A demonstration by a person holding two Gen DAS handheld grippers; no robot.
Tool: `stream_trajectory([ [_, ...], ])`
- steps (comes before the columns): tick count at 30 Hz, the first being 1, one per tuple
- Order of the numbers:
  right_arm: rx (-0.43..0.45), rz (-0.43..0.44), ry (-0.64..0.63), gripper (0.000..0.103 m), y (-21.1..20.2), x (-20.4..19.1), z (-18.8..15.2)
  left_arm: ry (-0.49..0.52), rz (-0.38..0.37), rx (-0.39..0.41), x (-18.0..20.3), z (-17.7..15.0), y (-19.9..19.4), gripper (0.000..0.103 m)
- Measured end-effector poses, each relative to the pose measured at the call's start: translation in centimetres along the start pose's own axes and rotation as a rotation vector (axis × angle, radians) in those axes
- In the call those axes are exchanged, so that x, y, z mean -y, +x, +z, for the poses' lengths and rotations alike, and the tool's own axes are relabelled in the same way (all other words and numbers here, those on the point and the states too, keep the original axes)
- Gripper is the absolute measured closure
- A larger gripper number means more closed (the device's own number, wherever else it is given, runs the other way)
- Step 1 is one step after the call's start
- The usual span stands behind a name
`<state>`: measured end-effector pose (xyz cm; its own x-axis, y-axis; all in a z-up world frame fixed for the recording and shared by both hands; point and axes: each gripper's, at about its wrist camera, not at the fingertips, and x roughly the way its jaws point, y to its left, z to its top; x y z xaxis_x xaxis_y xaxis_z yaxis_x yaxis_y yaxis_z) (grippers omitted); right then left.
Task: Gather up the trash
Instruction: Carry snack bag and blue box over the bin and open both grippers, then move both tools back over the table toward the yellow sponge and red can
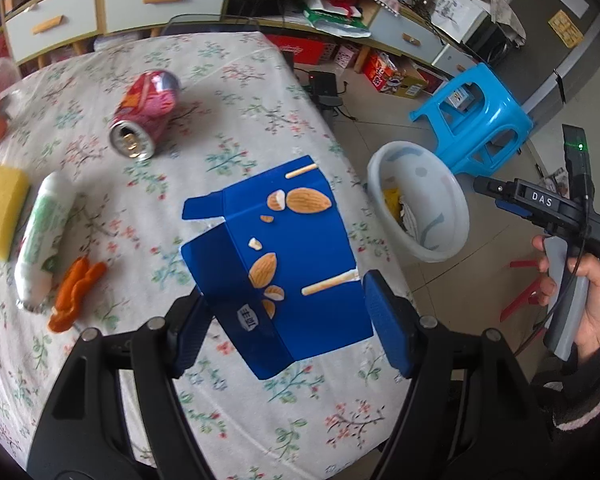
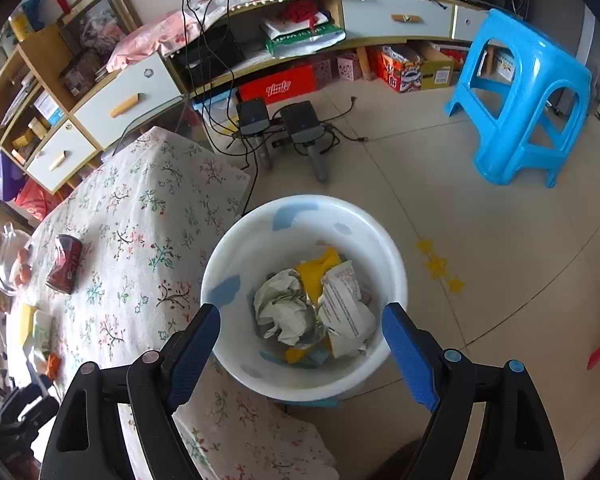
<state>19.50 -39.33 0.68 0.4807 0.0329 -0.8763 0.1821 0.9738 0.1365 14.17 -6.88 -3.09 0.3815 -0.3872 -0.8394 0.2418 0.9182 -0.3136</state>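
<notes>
A crushed blue snack box [image 1: 284, 256] with almond pictures is between the fingers of my left gripper [image 1: 288, 332], above the flowered table [image 1: 228, 412]; the jaws stand wide and I cannot tell if they press it. A dented red can [image 1: 146, 114] lies on its side further back, also in the right wrist view [image 2: 64, 264]. A white tube [image 1: 40, 236], orange peel [image 1: 74, 296] and a yellow sponge [image 1: 2, 210] lie at the left. My right gripper [image 2: 300, 348] is open and empty above the white bin [image 2: 228, 256], which holds crumpled paper [image 2: 288, 308] and wrappers.
The bin [image 1: 452, 200] stands on the floor off the table's right edge. A blue plastic stool [image 2: 528, 96] stands beyond it. Cables and two black adapters [image 2: 276, 120] lie on the floor by the shelf unit. A glass jar [image 2: 10, 260] with oranges is at the table's far left.
</notes>
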Motion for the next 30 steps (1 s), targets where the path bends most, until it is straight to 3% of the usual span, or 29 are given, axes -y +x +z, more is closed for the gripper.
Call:
stream_trajectory([
  [7,0.001,-0.025,-0.032,0.018,-1.1,1.2,-1.0,0.078,-0.015,-0.021,4.4,2.3,3.3,0.029],
  [15,0.003,-0.078,0.0,0.018,-2.4,5.7,-2.4,0.15,-0.056,-0.049,10.0,4.5,7.6,0.029],
  [21,0.009,-0.1,0.032,0.018,-3.2,8.6,-2.8,0.168,-0.095,-0.012,12.6,6.1,9.0,0.028],
  [23,0.011,-0.097,0.042,0.018,-3.4,9.1,-2.9,0.159,-0.119,0.0,13.0,6.6,9.2,0.022],
  [24,0.013,-0.096,0.044,0.018,-3.5,9.3,-2.9,0.159,-0.122,0.002,13.1,6.7,9.3,0.014],
  [27,0.017,-0.096,0.044,0.018,-3.8,9.4,-2.8,0.164,-0.096,0.022,13.4,6.8,8.9,0.001],
  [30,0.022,-0.09,0.04,0.018,-4.0,9.2,-2.9,0.183,-0.069,0.05,13.1,6.6,7.8,0.001],
])
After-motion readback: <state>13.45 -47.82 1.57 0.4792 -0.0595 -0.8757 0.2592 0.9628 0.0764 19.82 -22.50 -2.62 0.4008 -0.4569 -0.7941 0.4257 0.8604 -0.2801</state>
